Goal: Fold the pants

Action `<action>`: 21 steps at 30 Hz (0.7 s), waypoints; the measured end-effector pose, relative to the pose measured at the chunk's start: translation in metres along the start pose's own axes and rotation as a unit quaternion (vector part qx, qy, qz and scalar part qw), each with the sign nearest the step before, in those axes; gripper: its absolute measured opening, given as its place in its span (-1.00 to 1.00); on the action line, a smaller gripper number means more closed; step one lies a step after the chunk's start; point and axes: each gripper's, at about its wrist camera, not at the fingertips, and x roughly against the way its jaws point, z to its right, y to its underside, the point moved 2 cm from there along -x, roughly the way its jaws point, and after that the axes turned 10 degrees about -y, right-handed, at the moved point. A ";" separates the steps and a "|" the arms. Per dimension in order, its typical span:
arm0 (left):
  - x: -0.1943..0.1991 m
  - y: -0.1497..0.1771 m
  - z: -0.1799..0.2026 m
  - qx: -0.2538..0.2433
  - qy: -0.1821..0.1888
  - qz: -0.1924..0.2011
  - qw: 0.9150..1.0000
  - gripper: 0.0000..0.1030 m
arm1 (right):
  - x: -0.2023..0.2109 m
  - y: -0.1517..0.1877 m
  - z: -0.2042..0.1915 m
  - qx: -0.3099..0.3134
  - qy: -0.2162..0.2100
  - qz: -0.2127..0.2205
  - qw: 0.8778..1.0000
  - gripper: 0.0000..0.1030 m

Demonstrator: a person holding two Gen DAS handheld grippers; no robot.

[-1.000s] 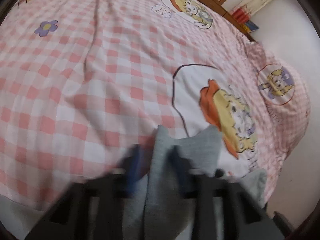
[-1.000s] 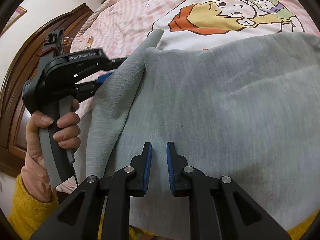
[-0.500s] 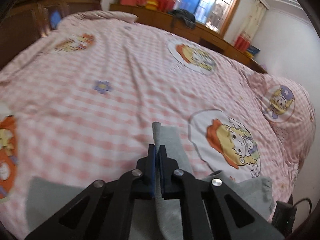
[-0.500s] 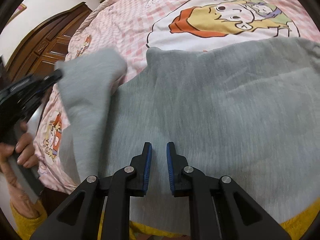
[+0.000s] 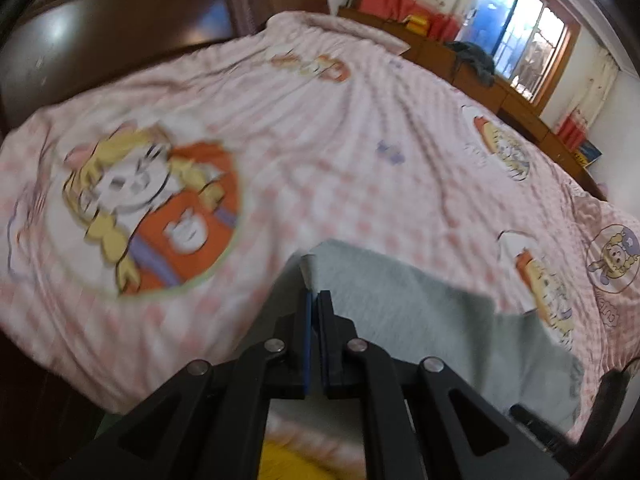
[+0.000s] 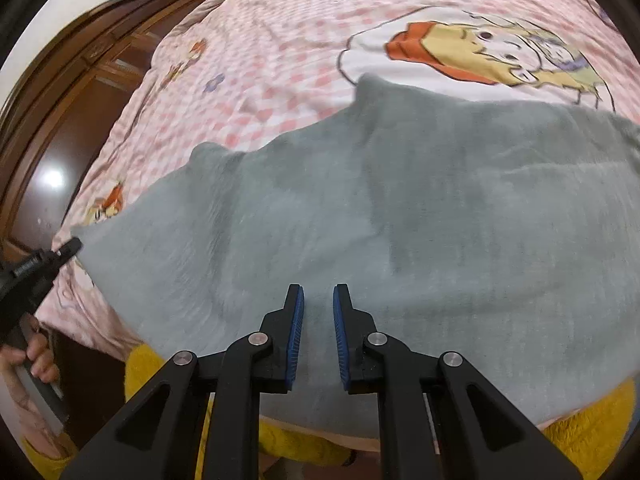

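The grey pants [image 6: 420,208] lie spread over the near edge of a pink checked bed [image 6: 280,52]. My left gripper [image 5: 314,300] is shut on an edge of the pants [image 5: 400,304] and holds it stretched out to the left; it shows at the far left of the right wrist view [image 6: 68,248]. My right gripper [image 6: 318,300] hovers just above the middle of the pants, jaws slightly apart with nothing between them.
The bedspread has cartoon prints [image 5: 156,204]. A dark wooden headboard or wardrobe [image 5: 120,28] stands at the left. A wooden cabinet [image 5: 480,76] and a window [image 5: 516,40] are beyond the bed. My yellow sleeve [image 6: 304,444] is at the bed's near edge.
My left gripper has shut on the pants' edge and pulled it out to the left, unfolding the flap. The right gripper has stayed almost still.
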 end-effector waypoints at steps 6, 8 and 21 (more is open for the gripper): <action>-0.021 0.038 -0.029 0.014 -0.023 -0.041 0.999 -0.95 | -0.010 0.005 -0.009 0.024 0.013 -0.018 0.999 -0.69; -0.021 0.046 -0.036 0.017 -0.024 -0.046 0.998 -0.95 | -0.011 0.006 -0.010 0.026 0.014 -0.019 0.999 -0.69; -0.021 0.054 -0.054 0.015 -0.053 -0.051 0.997 -0.98 | -0.011 0.003 -0.010 0.031 0.008 -0.025 0.999 -0.66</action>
